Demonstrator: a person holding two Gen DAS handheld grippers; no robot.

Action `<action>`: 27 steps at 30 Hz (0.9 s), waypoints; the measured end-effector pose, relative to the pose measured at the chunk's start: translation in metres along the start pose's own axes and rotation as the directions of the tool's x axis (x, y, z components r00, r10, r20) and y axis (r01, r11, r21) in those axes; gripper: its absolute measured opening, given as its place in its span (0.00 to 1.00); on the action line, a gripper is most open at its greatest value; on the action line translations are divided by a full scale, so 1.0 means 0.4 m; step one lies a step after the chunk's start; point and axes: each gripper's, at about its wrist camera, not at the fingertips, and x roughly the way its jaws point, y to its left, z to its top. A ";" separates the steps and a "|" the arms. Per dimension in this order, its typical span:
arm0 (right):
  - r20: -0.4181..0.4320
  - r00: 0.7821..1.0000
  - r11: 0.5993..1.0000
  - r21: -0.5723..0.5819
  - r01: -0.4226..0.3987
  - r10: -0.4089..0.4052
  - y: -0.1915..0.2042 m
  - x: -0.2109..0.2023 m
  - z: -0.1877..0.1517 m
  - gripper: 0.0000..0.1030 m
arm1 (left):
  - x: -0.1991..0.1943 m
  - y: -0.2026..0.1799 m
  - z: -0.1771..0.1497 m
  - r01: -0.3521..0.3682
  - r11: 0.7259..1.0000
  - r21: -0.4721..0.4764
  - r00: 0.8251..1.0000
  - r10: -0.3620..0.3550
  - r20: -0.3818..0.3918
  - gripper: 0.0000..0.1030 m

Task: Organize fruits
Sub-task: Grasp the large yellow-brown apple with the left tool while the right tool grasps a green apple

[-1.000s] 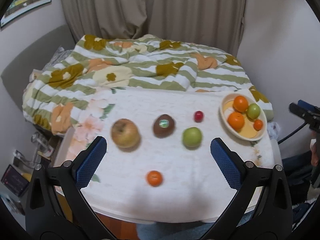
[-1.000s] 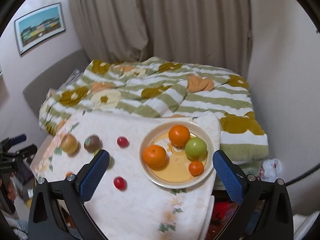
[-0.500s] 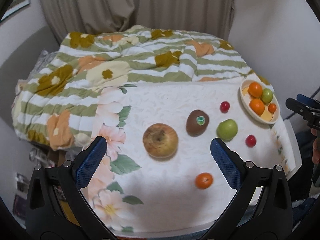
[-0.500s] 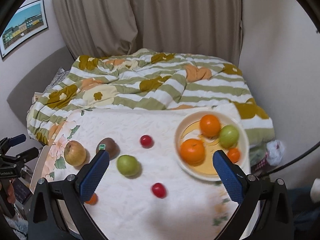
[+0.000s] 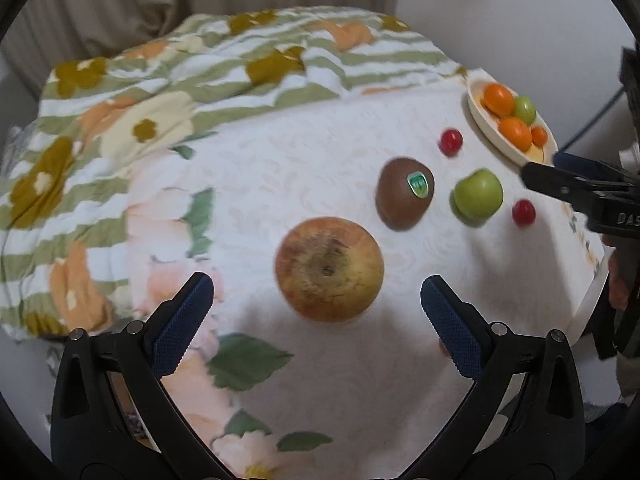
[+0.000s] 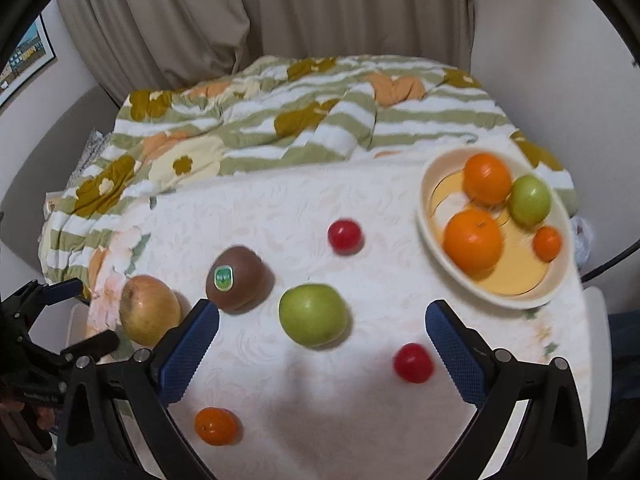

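A yellow-red apple [image 5: 329,269] lies on the white tablecloth, just ahead of my open, empty left gripper [image 5: 317,304]. It also shows in the right wrist view [image 6: 149,309]. A brown kiwi [image 6: 238,278], a green apple [image 6: 313,314], two red cherry tomatoes [image 6: 345,236] [image 6: 413,362] and a small orange [image 6: 215,425] lie loose. My right gripper [image 6: 322,338] is open and empty, with the green apple between its fingers' line. A cream bowl [image 6: 520,300] at the right holds two oranges, a green fruit and a small orange.
A striped floral blanket [image 6: 304,120] covers the bed behind the table. The table's right edge [image 5: 588,300] is near the bowl [image 5: 484,124]. Curtains and walls stand behind. The right gripper [image 5: 584,188] shows in the left wrist view.
My left gripper has come down and closer to the yellow-red apple. My right gripper has moved left and nearer to the green apple; the bowl has shifted to the right of its view.
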 end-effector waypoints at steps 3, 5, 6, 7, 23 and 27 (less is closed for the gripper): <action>-0.031 0.999 1.000 -0.007 0.010 -0.011 0.014 0.045 -0.012 1.00 | 0.045 -0.009 -0.004 0.013 1.000 0.016 1.000 -0.013 -0.022 1.00; -0.048 0.999 1.000 -0.016 0.013 -0.013 0.018 0.066 -0.017 1.00 | 0.068 -0.008 -0.007 0.020 1.000 0.006 0.999 -0.020 -0.033 1.00; -0.059 0.998 1.000 -0.026 0.016 -0.017 0.020 0.081 -0.020 1.00 | 0.080 -0.007 -0.009 0.020 1.000 0.000 0.999 -0.020 -0.037 1.00; -0.066 0.998 0.999 -0.034 0.018 -0.020 0.020 0.091 -0.023 1.00 | 0.091 -0.008 -0.010 0.022 1.000 -0.005 0.999 -0.022 -0.042 1.00; -0.106 0.994 0.996 -0.094 0.011 -0.021 0.028 0.159 -0.029 0.91 | 0.134 -0.021 0.000 -0.032 0.999 -0.022 0.999 0.031 -0.030 0.81; -0.112 0.993 0.994 -0.112 0.013 -0.025 0.034 0.167 -0.028 0.82 | 0.132 -0.025 -0.002 -0.039 0.999 -0.014 0.999 0.039 -0.026 0.81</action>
